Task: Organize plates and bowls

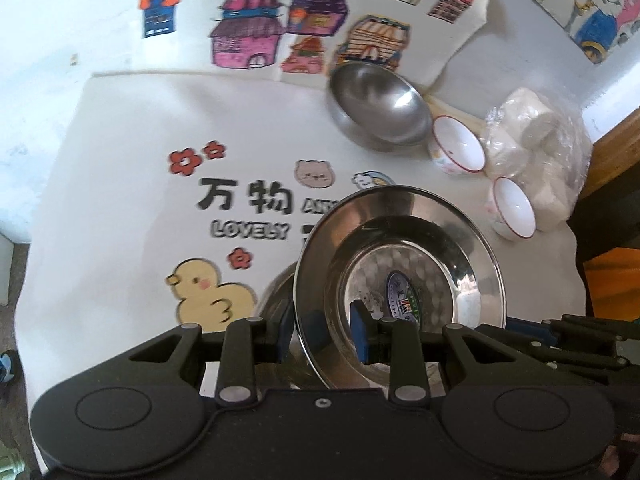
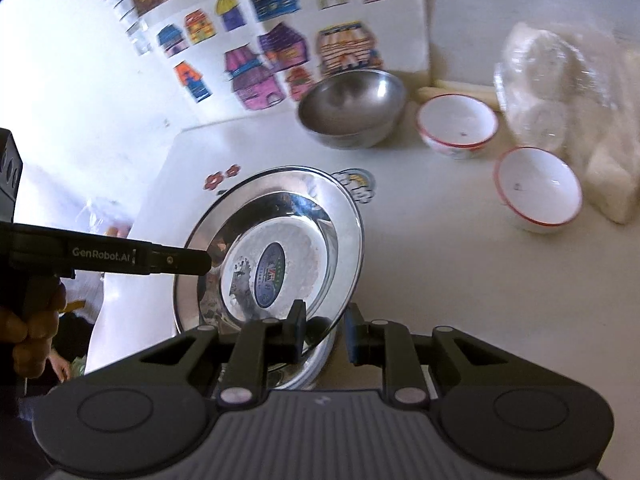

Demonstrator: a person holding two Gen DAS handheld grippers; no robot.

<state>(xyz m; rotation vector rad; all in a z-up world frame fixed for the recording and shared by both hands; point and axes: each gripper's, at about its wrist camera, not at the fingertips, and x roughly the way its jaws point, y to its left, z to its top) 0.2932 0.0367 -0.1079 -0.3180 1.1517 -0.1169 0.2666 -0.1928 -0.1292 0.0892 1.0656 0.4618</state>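
Note:
A shiny steel plate with an oval sticker in its well is tilted over the white printed mat. My left gripper is shut on its near left rim, one blue pad inside the plate and one outside. My right gripper is shut on the steel plate's near right rim in the same way. Further steel rims show just beneath it; whether they are gripped too I cannot tell. In the right wrist view the left gripper's black finger reaches the plate from the left.
Behind the plate a steel bowl sits on the mat, with two white red-rimmed bowls to its right. A clear plastic bag of white blocks lies past them. Coloured house drawings cover the far table. A person's hand is at the left.

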